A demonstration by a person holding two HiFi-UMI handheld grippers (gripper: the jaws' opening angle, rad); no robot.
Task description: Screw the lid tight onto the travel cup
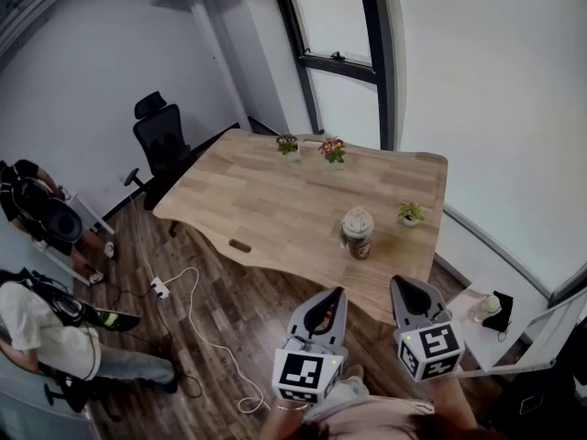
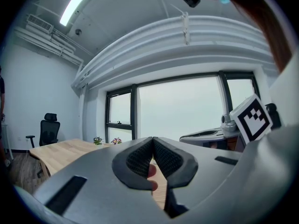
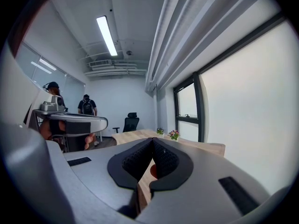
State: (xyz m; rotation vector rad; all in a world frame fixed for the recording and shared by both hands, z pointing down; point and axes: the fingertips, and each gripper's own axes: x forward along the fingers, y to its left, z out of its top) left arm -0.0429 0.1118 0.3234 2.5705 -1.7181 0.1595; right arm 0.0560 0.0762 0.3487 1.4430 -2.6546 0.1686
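Wooden table [image 1: 266, 191] with travel cup [image 1: 358, 233], by window [image 1: 335, 16]

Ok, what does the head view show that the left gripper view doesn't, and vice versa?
Head view only: the travel cup standing in plain sight, and the left gripper from outside. Left gripper view only: the ceiling light, and that gripper's jaws shut together. Both: the table, black chair, flower pots and right gripper.
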